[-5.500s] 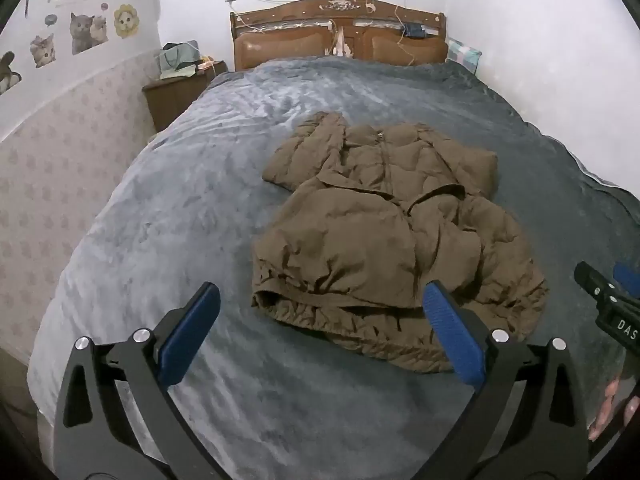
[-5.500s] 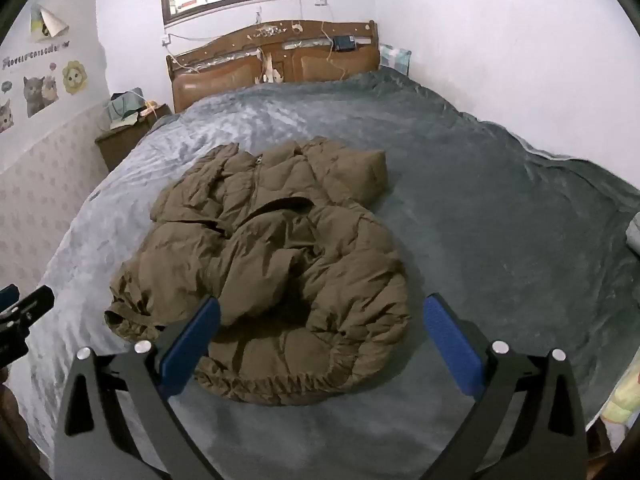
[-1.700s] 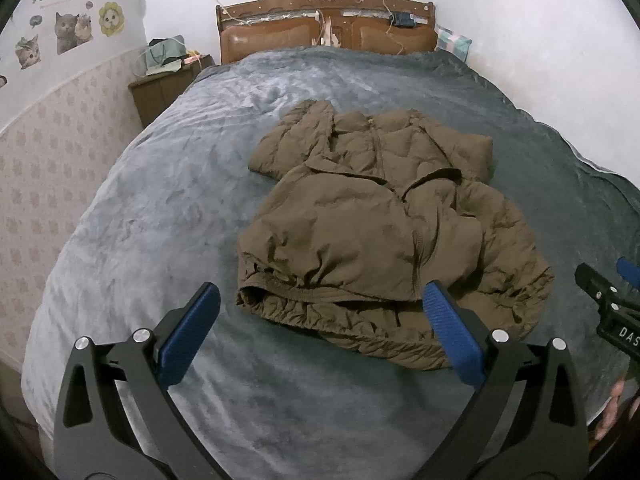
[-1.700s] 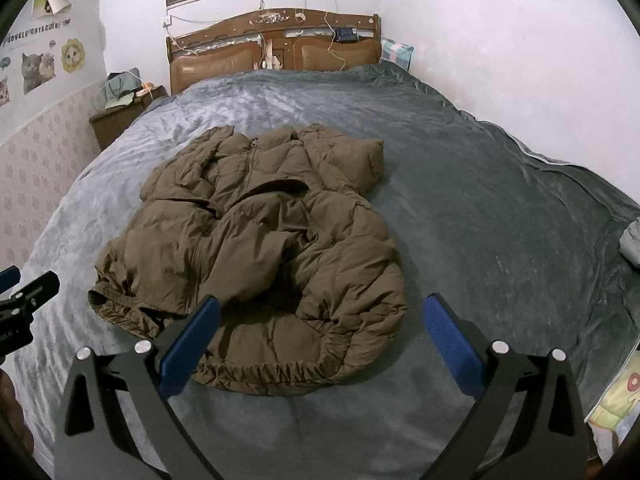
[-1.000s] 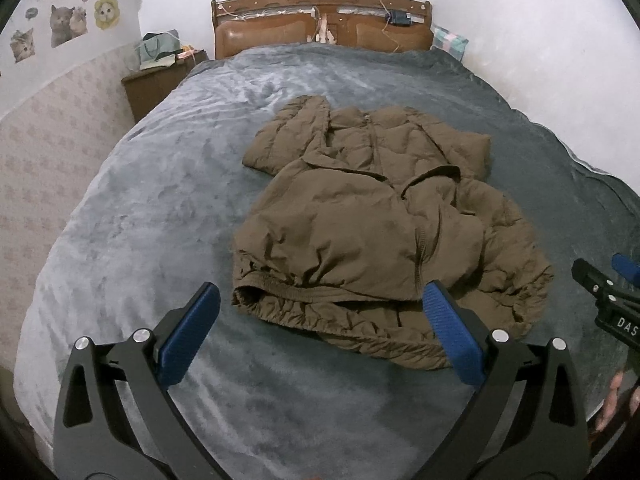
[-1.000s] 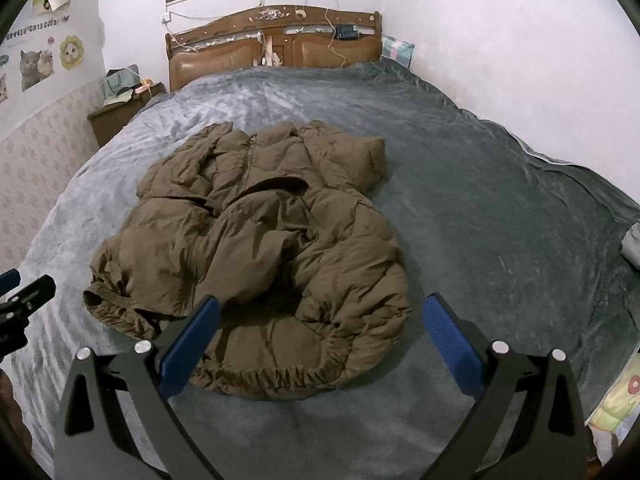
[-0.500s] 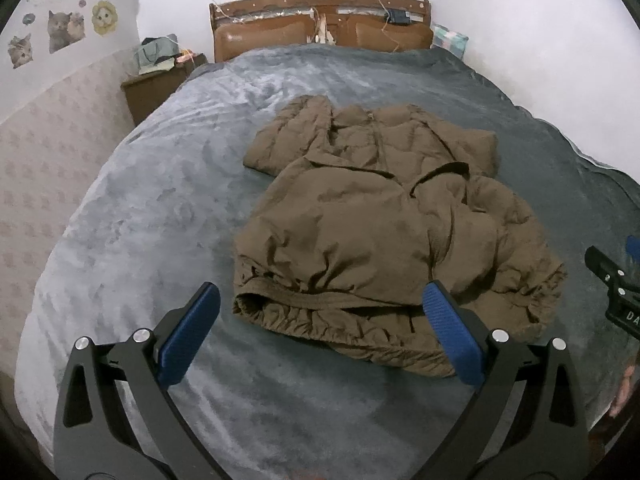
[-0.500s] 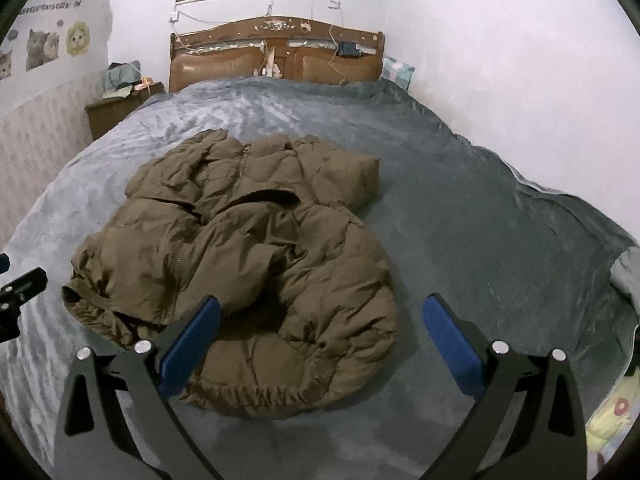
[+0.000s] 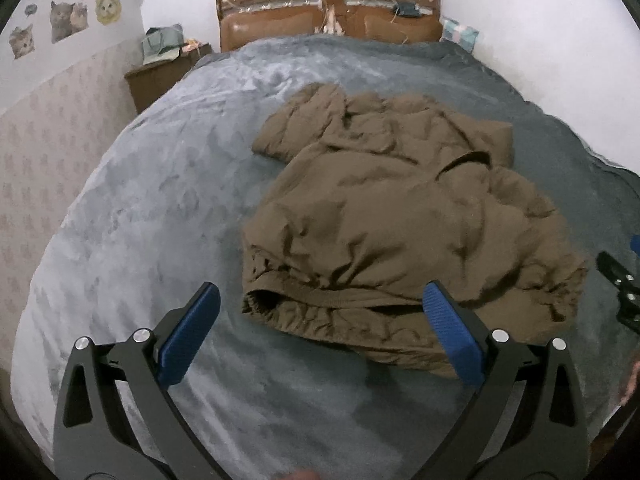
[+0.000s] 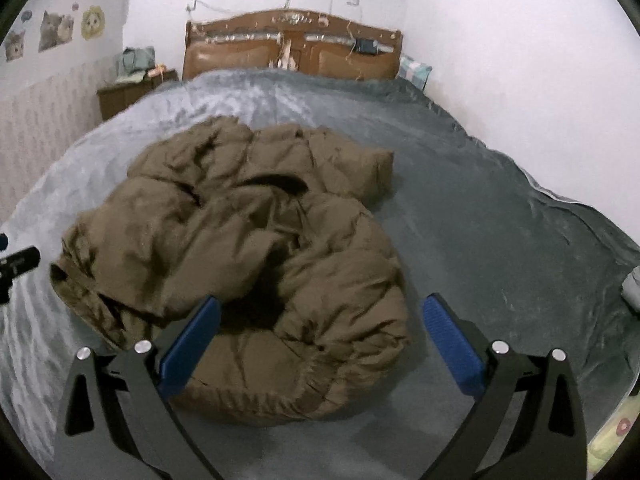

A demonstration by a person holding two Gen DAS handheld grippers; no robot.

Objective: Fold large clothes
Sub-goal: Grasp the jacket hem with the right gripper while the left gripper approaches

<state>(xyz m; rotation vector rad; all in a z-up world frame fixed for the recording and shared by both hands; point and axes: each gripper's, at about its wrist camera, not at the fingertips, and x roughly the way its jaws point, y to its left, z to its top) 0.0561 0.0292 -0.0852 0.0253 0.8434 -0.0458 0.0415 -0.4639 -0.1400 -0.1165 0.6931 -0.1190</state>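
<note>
Left wrist: left gripper [image 9: 320, 332] spread wide, empty, above the elastic hem of the brown puffer jacket [image 9: 400, 216], crumpled mid-bed.

Right wrist: right gripper [image 10: 320, 332] likewise released over the hem's right end. Approach step; next, likely pinch hem corners.

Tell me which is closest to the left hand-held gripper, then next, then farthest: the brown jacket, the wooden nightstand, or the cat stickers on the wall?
Seen from the left hand-held gripper:
1. Brown jacket, crumpled on the bed just ahead.
2. Wooden nightstand, beside the bed's far left corner.
3. Cat stickers, high on the left wall; roughly as far as the nightstand, so hard to rank.
</note>
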